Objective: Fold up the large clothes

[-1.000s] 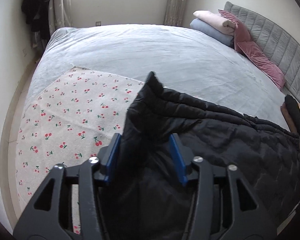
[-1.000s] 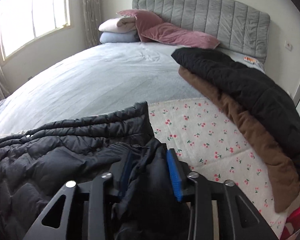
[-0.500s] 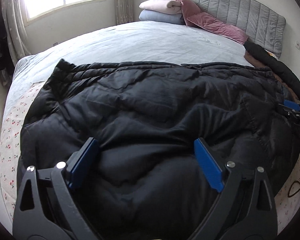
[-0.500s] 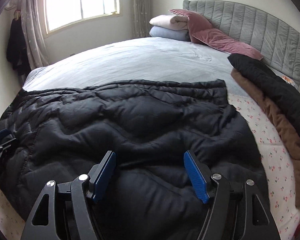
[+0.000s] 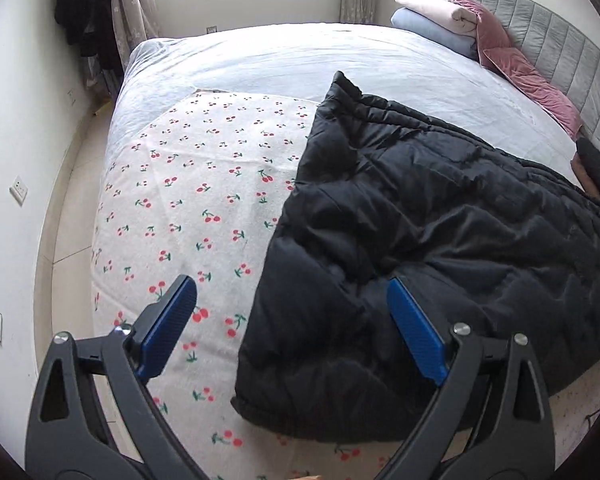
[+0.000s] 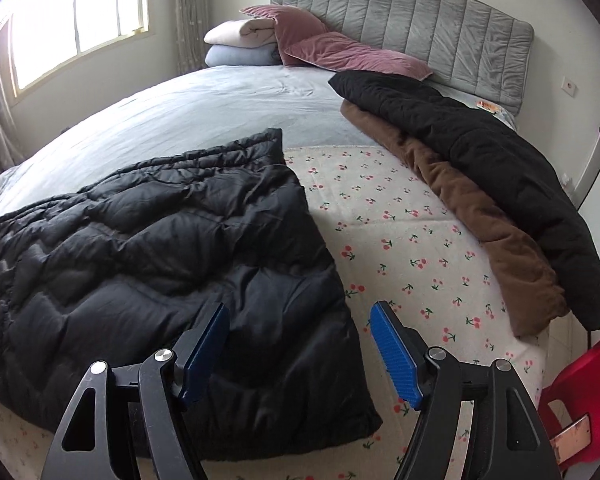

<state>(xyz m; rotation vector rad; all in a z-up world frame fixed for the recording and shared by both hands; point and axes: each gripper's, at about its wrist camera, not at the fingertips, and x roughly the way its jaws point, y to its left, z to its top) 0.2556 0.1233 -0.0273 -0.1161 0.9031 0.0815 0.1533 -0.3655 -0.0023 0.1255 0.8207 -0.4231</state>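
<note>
Over the black puffer jacket (image 5: 440,240) edges, both grippers (image 5: 292,312) (image 6: 300,344) spread wide, empty.

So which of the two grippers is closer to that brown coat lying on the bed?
Right. The right gripper hangs open over the black puffer jacket's near right corner, with the brown coat just across the cherry sheet. The left gripper is over the jacket's opposite edge.

Red chair (image 6: 580,392) cut by frame edge
</note>
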